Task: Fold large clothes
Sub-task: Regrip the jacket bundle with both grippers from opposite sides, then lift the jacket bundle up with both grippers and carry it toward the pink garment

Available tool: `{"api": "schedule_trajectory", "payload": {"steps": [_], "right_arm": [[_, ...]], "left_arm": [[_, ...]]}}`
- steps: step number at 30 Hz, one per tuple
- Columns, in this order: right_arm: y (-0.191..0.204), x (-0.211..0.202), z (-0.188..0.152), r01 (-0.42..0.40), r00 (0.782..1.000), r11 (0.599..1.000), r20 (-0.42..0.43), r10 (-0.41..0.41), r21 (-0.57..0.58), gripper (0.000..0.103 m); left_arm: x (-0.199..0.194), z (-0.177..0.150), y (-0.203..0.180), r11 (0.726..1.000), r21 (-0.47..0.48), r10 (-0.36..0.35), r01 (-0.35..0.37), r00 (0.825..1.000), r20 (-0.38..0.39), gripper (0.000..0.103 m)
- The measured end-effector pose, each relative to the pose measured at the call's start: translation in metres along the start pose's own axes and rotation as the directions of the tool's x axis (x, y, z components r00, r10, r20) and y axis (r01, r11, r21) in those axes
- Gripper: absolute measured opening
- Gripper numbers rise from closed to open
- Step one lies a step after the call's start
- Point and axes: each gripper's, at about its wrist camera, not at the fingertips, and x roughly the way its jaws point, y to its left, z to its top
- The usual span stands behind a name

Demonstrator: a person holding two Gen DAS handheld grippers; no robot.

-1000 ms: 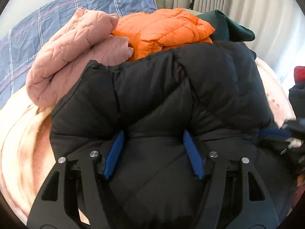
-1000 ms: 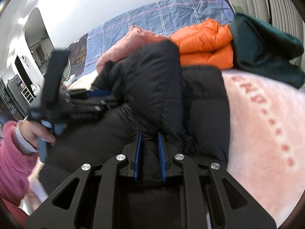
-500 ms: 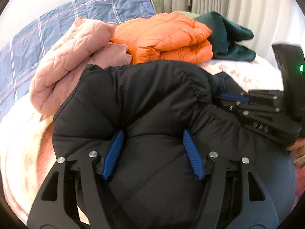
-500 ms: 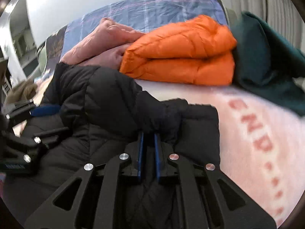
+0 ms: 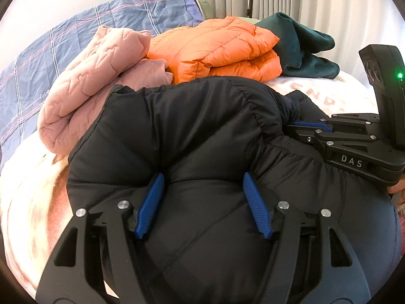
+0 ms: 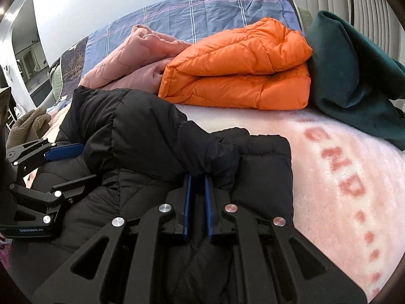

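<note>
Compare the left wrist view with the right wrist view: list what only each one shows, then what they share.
Only the left wrist view: the right gripper's green indicator light.
Only the right wrist view: a mirror and a brown towel at the far left.
Both: the black puffer jacket held by both grippers, the left gripper, the folded orange jacket, pink quilted garment, dark green garment and pink blanket.

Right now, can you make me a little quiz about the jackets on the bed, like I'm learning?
1. True or false: the right gripper is pinching the black jacket.
2. Which folded jacket lies between the pink quilted garment and the dark green garment? A blue, B orange, C white.
3. Fill in: the left gripper has a wide fold of the ____ jacket between its fingers.

Key: 1 true; 2 B, the orange jacket; 3 black.
</note>
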Motion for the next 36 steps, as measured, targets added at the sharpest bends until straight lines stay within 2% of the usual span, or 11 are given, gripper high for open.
{"api": "schedule_trajectory", "payload": {"steps": [4, 7, 9, 11, 14, 17, 21, 29, 30, 32, 36], "right_arm": [[0.003, -0.011, 0.001, 0.019, 1.0, 1.0, 0.0, -0.019, -0.018, 0.009], [0.01, -0.038, 0.001, 0.053, 0.998, 0.997, 0.015, -0.053, -0.053, 0.019], [0.005, -0.062, -0.004, 0.042, 0.999, 0.999, 0.034, -0.041, -0.027, 0.039], [-0.007, -0.079, -0.01, 0.021, 0.999, 0.999, 0.046, -0.022, 0.028, 0.072], [-0.034, -0.094, -0.026, -0.056, 0.998, 0.986, 0.014, 0.054, 0.157, 0.088], [-0.052, -0.088, -0.044, -0.187, 0.977, 0.939, -0.041, 0.207, 0.29, 0.09], [-0.063, -0.064, -0.057, -0.335, 0.908, 0.834, -0.084, 0.41, 0.439, 0.095], [-0.058, -0.041, -0.041, -0.403, 0.867, 0.787, -0.08, 0.491, 0.467, 0.102], [-0.054, -0.038, -0.038, -0.418, 0.858, 0.782, -0.082, 0.507, 0.461, 0.102], [-0.045, -0.036, -0.036, -0.42, 0.855, 0.801, -0.109, 0.507, 0.426, 0.102], [-0.036, -0.044, -0.046, -0.418, 0.863, 0.823, -0.113, 0.492, 0.384, 0.1]], "left_arm": [[-0.001, 0.0, 0.0, 1.0, 0.0, -0.007, 0.007, 1.0, 0.002, 0.066], [-0.003, -0.002, 0.002, 1.0, -0.009, -0.024, 0.024, 1.0, 0.012, 0.066], [-0.005, -0.002, 0.005, 0.999, -0.017, -0.032, 0.033, 0.999, 0.012, 0.066], [-0.005, -0.002, 0.006, 0.999, -0.021, -0.037, 0.037, 0.999, 0.01, 0.066], [-0.006, -0.001, 0.006, 0.999, -0.023, -0.039, 0.039, 0.999, 0.01, 0.066], [-0.006, -0.001, 0.007, 0.999, -0.026, -0.044, 0.044, 0.999, 0.012, 0.066], [-0.008, -0.002, 0.008, 0.998, -0.03, -0.049, 0.049, 0.999, 0.016, 0.066], [-0.016, 0.001, 0.017, 0.995, -0.059, -0.08, 0.081, 0.997, 0.023, 0.067], [-0.023, 0.003, 0.019, 0.994, -0.07, -0.084, 0.086, 0.996, 0.031, 0.069], [-0.044, 0.001, 0.028, 0.987, -0.107, -0.112, 0.121, 0.99, 0.086, 0.088], [-0.07, -0.018, 0.055, 0.966, -0.193, -0.149, 0.17, 0.982, 0.12, 0.097]]}}
